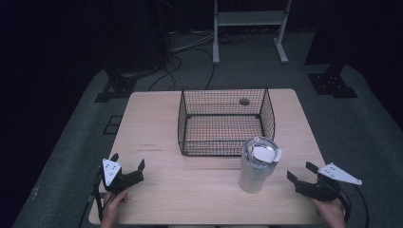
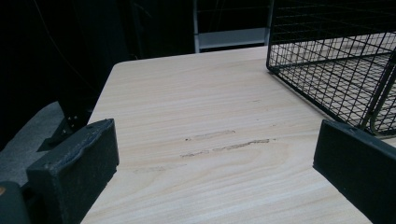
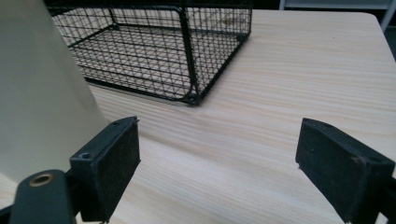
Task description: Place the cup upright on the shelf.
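A light wooden table [image 1: 199, 190] carries a black wire basket [image 1: 226, 121] standing upright toward its far side. Just in front of the basket's near right corner stands a lidded steel tumbler [image 1: 257, 165], upright on the tabletop and apart from both grippers. The right gripper [image 1: 300, 172] rests near the tumbler's right side with its jaws spread wide and nothing between them; in the right gripper view the tumbler [image 3: 39, 88] rises just beyond one jaw. The left gripper [image 1: 127, 162] sits well apart at the table's near left, likewise spread open and holding nothing.
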